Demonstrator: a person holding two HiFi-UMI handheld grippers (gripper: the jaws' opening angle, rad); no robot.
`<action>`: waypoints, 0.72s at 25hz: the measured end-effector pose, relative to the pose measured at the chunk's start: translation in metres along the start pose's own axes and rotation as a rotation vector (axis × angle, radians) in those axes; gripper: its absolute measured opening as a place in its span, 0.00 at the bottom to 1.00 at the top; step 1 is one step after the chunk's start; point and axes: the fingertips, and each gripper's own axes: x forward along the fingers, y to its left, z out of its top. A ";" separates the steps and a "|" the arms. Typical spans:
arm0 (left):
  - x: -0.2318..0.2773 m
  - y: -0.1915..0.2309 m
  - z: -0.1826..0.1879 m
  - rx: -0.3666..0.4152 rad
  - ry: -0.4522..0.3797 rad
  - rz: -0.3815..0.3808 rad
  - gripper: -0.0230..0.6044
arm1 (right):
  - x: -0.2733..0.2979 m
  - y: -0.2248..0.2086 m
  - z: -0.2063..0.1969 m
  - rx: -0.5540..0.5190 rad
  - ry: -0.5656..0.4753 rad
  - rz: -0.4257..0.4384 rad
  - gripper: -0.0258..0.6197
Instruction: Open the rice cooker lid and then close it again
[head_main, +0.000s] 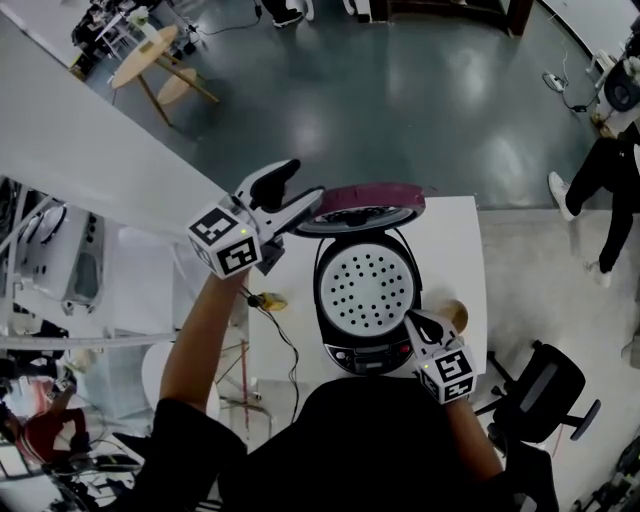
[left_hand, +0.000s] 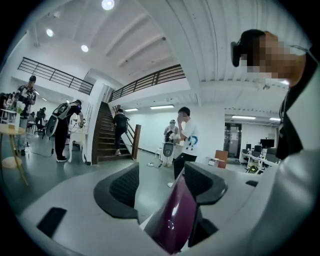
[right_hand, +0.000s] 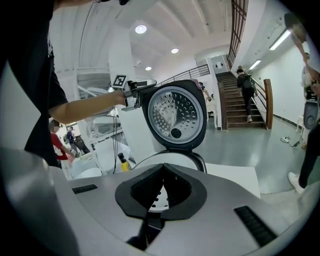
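The rice cooker (head_main: 365, 355) stands on a white table (head_main: 455, 230) with its lid up. The lid's maroon top (head_main: 370, 205) faces away from me; its perforated inner plate (right_hand: 175, 116) shows in the right gripper view. My left gripper (head_main: 300, 205) is at the lid's upper left edge, jaws open. In the left gripper view the maroon lid edge (left_hand: 172, 220) runs between the jaws of that gripper (left_hand: 162, 172), against the right finger and apart from the left one. My right gripper (head_main: 420, 325) is shut and empty at the cooker's front right; its tips (right_hand: 162, 172) meet.
A tan cup (head_main: 455, 315) stands right of the cooker. A yellow object (head_main: 268, 299) and a cable lie at the table's left edge. An office chair (head_main: 545, 385) is at the right, a person (head_main: 610, 190) beyond it, and a round wooden table (head_main: 145, 55) far left.
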 end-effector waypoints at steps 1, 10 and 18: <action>0.001 0.001 -0.002 -0.001 0.012 -0.010 0.46 | 0.001 0.000 0.000 0.001 0.000 0.000 0.04; 0.008 0.000 -0.015 0.000 0.094 -0.092 0.38 | 0.004 0.004 -0.004 0.016 -0.001 -0.004 0.04; 0.010 -0.020 -0.018 0.106 0.160 -0.189 0.25 | 0.000 0.003 0.000 0.021 -0.019 -0.031 0.04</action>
